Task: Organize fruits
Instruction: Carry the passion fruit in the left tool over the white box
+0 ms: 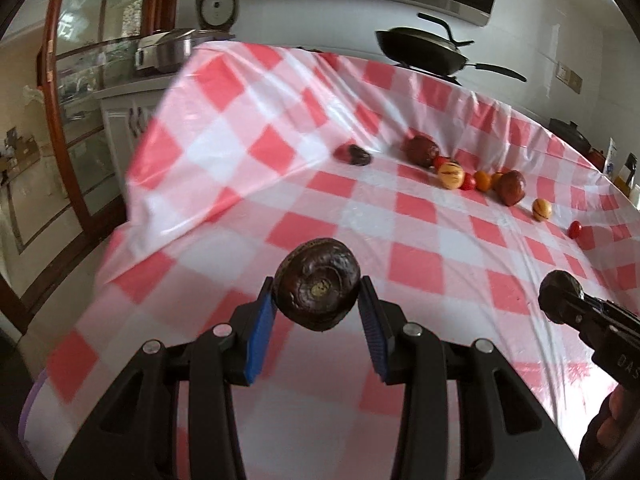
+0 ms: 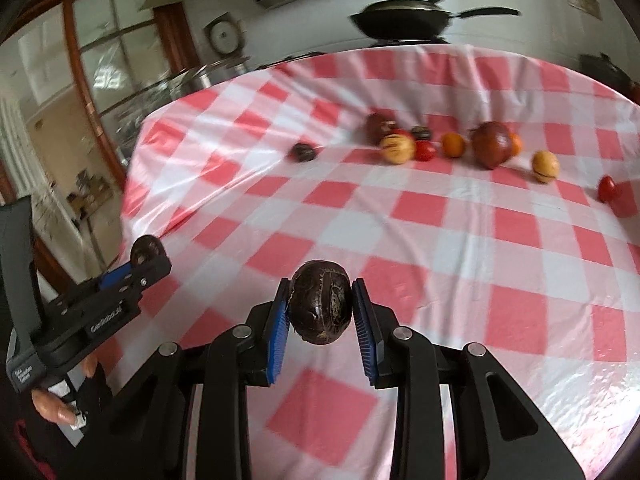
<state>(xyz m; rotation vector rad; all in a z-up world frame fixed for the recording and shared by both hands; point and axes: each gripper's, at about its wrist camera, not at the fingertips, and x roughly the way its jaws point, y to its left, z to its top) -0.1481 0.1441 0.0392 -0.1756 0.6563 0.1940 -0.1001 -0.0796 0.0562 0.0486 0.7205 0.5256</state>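
My left gripper (image 1: 319, 294) is shut on a dark brown water chestnut (image 1: 318, 284), held above the checked tablecloth (image 1: 420, 248). My right gripper (image 2: 321, 306) is shut on another dark water chestnut (image 2: 321, 307), also in the air. Each gripper shows in the other's view, the right one at the right edge (image 1: 560, 298) and the left one at the left edge (image 2: 146, 254). Further back lies a row of fruit: a lone dark chestnut (image 2: 304, 152), brown round fruits (image 2: 491, 144), striped yellow melons (image 2: 397, 148), orange fruits (image 2: 453, 145) and red tomatoes (image 2: 425, 151).
A black wok (image 1: 424, 54) stands on the stove behind the table. A steel pot (image 1: 166, 50) and a rice cooker (image 1: 218, 4) sit at the back left by a glass door. A single tomato (image 2: 607, 189) lies at the far right.
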